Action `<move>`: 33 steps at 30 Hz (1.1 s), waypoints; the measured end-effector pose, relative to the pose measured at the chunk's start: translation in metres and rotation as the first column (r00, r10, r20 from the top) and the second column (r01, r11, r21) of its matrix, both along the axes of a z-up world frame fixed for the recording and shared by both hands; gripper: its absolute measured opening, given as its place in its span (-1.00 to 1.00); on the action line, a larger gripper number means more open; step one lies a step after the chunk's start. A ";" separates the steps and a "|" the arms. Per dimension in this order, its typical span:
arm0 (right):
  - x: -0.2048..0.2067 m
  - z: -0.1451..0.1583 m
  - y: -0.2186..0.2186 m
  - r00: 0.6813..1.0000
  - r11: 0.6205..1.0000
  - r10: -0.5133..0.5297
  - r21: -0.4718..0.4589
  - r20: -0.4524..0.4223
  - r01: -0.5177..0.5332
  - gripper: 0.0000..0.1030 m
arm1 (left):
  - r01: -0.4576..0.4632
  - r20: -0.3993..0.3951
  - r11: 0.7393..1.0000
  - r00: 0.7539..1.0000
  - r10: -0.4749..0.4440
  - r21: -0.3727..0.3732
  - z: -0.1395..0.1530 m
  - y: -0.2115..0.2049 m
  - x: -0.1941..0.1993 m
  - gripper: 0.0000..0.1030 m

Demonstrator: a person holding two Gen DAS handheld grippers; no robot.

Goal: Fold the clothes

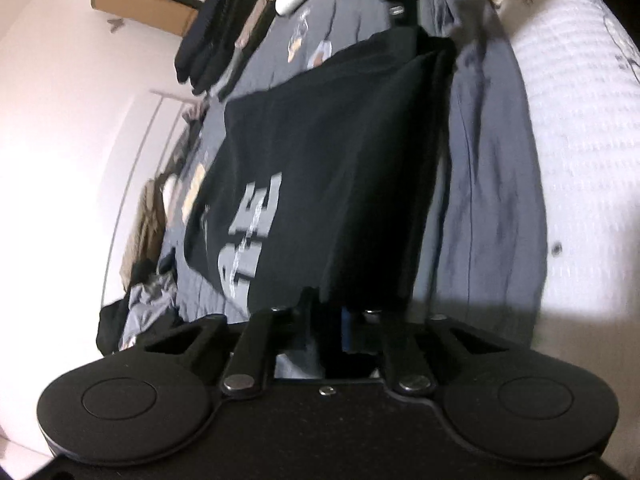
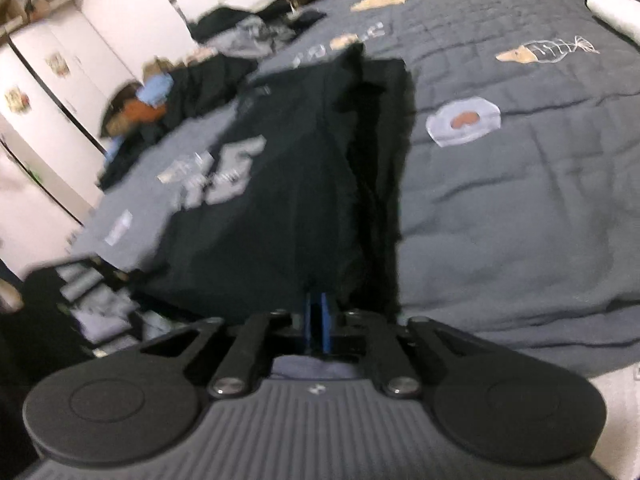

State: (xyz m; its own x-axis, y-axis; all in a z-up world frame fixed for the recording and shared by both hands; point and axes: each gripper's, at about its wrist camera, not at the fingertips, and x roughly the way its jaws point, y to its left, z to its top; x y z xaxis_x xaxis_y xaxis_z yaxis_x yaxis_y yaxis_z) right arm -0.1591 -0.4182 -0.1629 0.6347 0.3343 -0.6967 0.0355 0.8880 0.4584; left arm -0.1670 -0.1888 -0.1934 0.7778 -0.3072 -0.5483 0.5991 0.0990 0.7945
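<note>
Two tongs work one black T-shirt (image 1: 340, 168) with grey lettering, which lies across the grey quilt (image 2: 520, 208) of the bed. The left tongs (image 1: 352, 320) and the right tongs (image 2: 320, 320) are each closed on the shirt's near edge, one side panel apparently doubled over. To fold well, I judge both ends should travel level and together, keeping the edge taut so the crease runs straight. A stack of folded clothes (image 1: 216, 40) sits further up the bed.

Both fisheye views are motion-blurred and bowed at the rims; wall (image 1: 60, 128) glares white toward nine o'clock, foreground shadowed
</note>
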 end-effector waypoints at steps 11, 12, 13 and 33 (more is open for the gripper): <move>-0.004 0.007 -0.009 0.999 1.000 0.018 0.026 -0.037 -0.017 -0.97 | -0.146 -0.284 0.957 0.956 0.071 -0.251 0.045 0.024 0.004 -0.71; -0.006 0.013 -0.012 1.000 0.999 0.021 0.045 -0.016 -0.021 -0.97 | -0.169 -0.325 0.941 0.943 0.068 -0.293 0.052 0.028 0.006 -0.70; -0.008 0.020 -0.016 1.000 0.998 0.024 0.064 0.004 -0.025 -0.96 | -0.203 -0.377 0.912 0.924 0.058 -0.357 0.061 0.032 0.011 -0.60; 0.040 -0.018 -0.020 0.999 0.967 -0.034 0.251 0.002 0.032 -0.90 | -0.705 -0.780 0.376 0.620 -0.084 -0.601 0.102 0.085 0.094 0.36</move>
